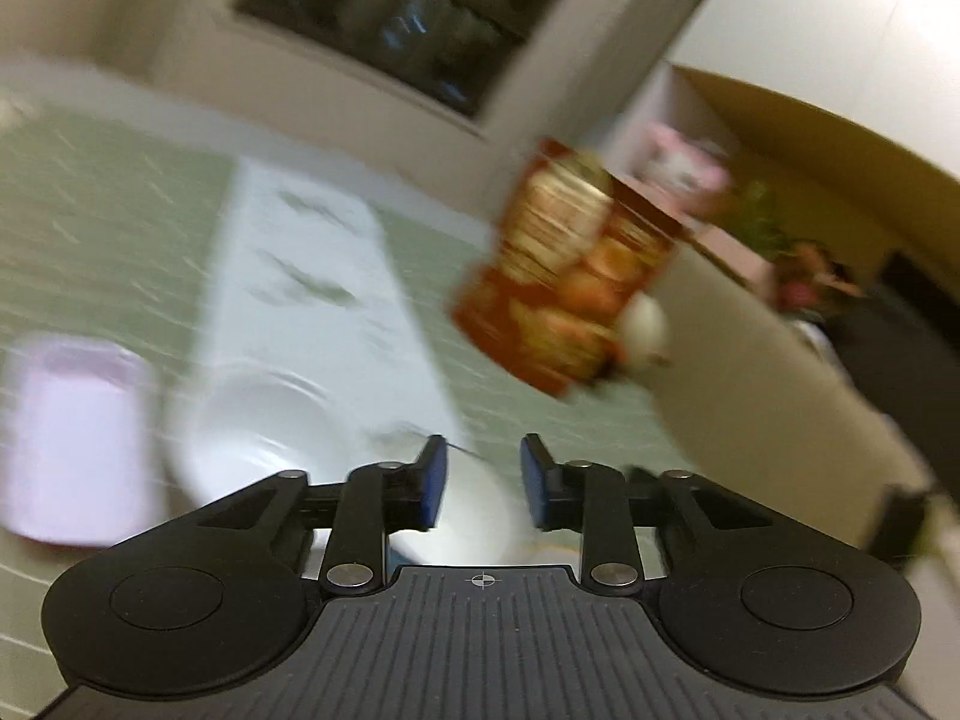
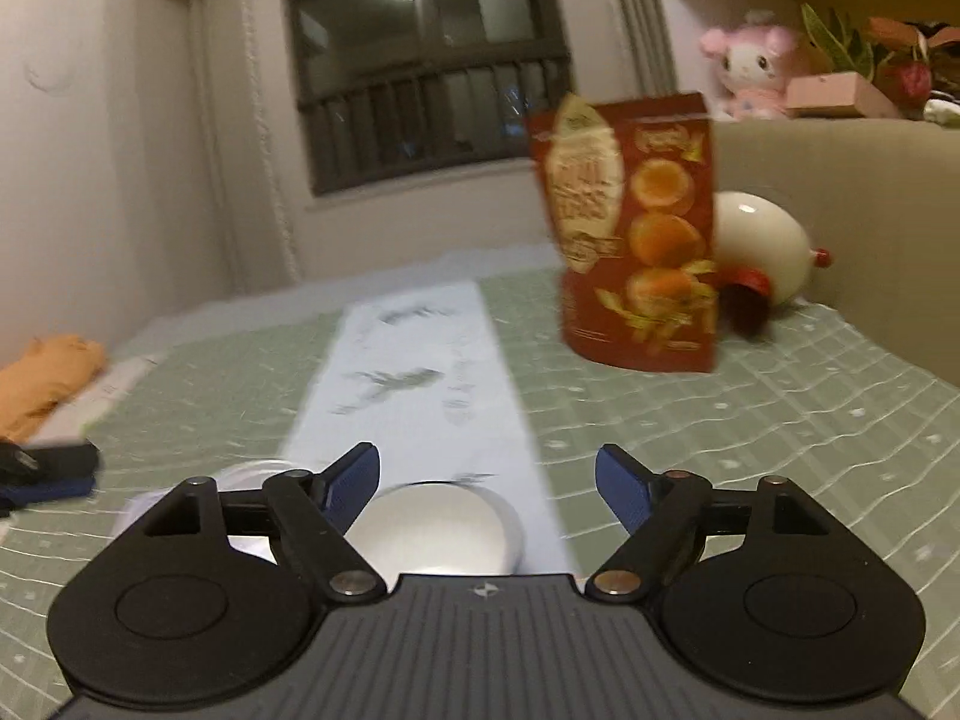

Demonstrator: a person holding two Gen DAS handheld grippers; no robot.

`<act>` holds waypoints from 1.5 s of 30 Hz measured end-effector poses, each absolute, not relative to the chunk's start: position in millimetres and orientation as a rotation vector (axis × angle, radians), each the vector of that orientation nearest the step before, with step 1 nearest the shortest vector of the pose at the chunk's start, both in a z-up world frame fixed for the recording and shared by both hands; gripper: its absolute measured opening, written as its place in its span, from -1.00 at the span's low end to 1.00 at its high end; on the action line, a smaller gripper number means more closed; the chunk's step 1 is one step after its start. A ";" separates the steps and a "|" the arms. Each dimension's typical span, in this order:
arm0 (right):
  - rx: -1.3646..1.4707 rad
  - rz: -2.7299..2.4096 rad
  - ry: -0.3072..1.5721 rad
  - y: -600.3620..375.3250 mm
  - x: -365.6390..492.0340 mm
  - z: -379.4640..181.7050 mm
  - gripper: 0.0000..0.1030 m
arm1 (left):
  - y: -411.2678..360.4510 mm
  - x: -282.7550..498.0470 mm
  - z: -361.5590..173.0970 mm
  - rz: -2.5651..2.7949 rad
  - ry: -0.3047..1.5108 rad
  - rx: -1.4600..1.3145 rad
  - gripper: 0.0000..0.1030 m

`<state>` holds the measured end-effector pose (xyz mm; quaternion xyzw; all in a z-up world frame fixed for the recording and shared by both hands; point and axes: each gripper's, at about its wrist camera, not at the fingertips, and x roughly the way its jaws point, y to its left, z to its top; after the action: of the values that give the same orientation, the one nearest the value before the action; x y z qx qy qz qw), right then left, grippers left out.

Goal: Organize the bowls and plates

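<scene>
The left wrist view is blurred. My left gripper point(image 1: 483, 480) hangs above the green cloth, its blue pads a narrow gap apart with nothing between them. Below and left of it lies a white round dish point(image 1: 258, 426), and a pale pink square dish point(image 1: 72, 438) sits further left. My right gripper point(image 2: 487, 486) is open wide and empty. Under it a white bowl point(image 2: 435, 531) rests on the pale blue runner point(image 2: 414, 372), and the rim of another white dish point(image 2: 240, 474) shows behind the left finger.
A red snack bag point(image 2: 636, 228) stands at the back right, with a white egg-shaped toy point(image 2: 756, 246) behind it against a beige headboard point(image 2: 852, 192). An orange cloth point(image 2: 42, 384) lies at the left edge. A dark and blue object point(image 2: 48, 474) lies near it.
</scene>
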<state>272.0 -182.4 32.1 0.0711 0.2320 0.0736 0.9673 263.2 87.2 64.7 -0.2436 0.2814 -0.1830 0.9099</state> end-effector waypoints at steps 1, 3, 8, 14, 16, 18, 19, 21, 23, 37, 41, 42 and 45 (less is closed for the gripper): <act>0.145 0.126 0.481 -193.0 277.6 30.8 0.55 | 75.4 271.6 59.2 -0.421 0.620 -0.522 -0.60; 0.174 0.071 0.486 -215.2 281.4 18.8 0.55 | 53.6 278.7 43.5 -0.462 0.658 -0.486 -0.65; 0.153 0.004 0.572 -244.2 292.6 -14.7 0.55 | 13.7 294.9 14.5 -0.394 0.701 -0.316 -0.66; 0.190 -0.033 0.578 -271.2 288.3 -20.0 0.55 | -9.4 295.1 -6.6 -0.423 0.786 -0.243 -0.65; 0.217 -0.005 0.613 -274.0 291.9 -24.7 0.55 | -11.7 300.4 -16.9 -0.395 0.828 -0.252 -0.65; 0.221 0.020 0.653 -270.8 294.1 -31.5 0.55 | -14.0 307.8 -25.2 -0.358 0.864 -0.262 -0.65; 0.218 0.026 0.668 -268.0 291.9 -33.0 0.55 | -14.9 310.9 -29.3 -0.345 0.883 -0.269 -0.65; 0.216 0.039 0.705 -264.0 293.8 -40.4 0.55 | -17.7 314.6 -36.9 -0.343 0.917 -0.283 -0.65; 0.220 0.046 0.743 -262.9 295.4 -49.5 0.55 | -21.1 316.9 -45.2 -0.345 0.949 -0.295 -0.63; 0.357 0.097 0.927 -273.2 309.1 -90.1 0.10 | -45.0 324.6 -72.6 -0.393 1.011 -0.302 -0.59; 0.353 0.135 0.946 -267.4 308.8 -90.6 -0.07 | -49.3 323.3 -75.7 -0.395 1.017 -0.285 -0.57; 0.355 0.145 0.952 -266.0 308.5 -91.4 -0.09 | -49.8 322.5 -75.4 -0.396 1.018 -0.281 -0.57; 0.349 0.163 0.958 -262.2 306.6 -91.5 -0.12 | -50.1 320.6 -73.0 -0.402 1.020 -0.274 -0.57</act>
<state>306.6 -262.2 -91.5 0.1668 0.4581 0.0780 0.8696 320.6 -50.1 -73.0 -0.1296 0.4831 -0.1903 0.8447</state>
